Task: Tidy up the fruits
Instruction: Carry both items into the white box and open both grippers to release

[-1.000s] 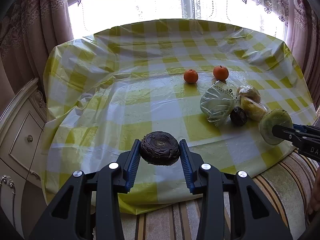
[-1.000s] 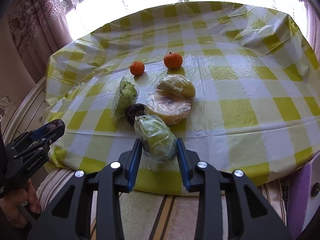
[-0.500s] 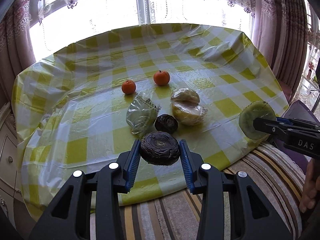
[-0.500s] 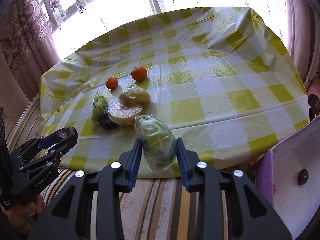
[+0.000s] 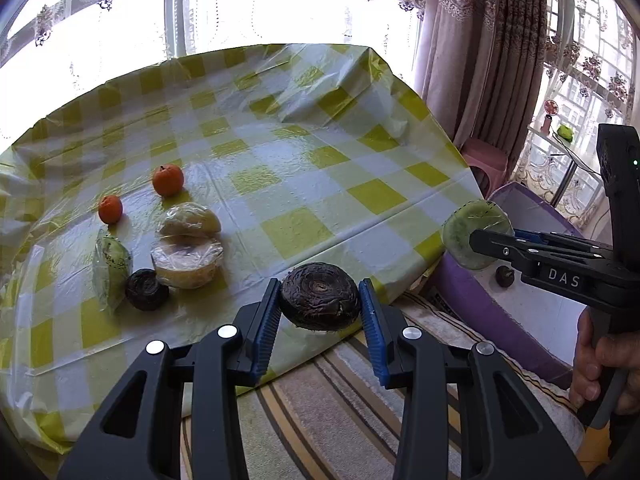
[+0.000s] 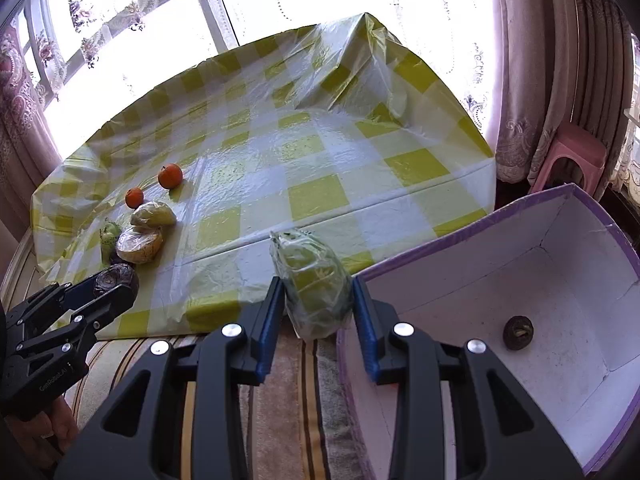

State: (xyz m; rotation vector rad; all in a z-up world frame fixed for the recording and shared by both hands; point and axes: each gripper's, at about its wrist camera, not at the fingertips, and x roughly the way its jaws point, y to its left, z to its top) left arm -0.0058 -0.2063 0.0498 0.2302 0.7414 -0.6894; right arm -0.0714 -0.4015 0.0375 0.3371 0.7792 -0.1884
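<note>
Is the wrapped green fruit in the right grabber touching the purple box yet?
Cannot tell. In the right wrist view the wrapped green fruit, held by the right gripper, overlaps the purple box rim, but no gap or contact shows plainly.

My right fingers (image 6: 278,320) are full with the wrapped green fruit (image 6: 314,282), poised at the near-left corner of the purple box (image 6: 568,240). The box is open-topped, its white floor bare but for 1 small dark fruit (image 6: 518,332) lying well apart from that corner. Left of the box, the worktop (image 6: 320,184) lies bare across its right half; 2 oranges (image 5: 168,179) and the wrapped cluster (image 5: 188,246) crowd its far-left part. My left fingers (image 5: 266,328), gripping a dark round fruit (image 5: 319,300), stand at the worktop's near edge, left of the box.
</note>
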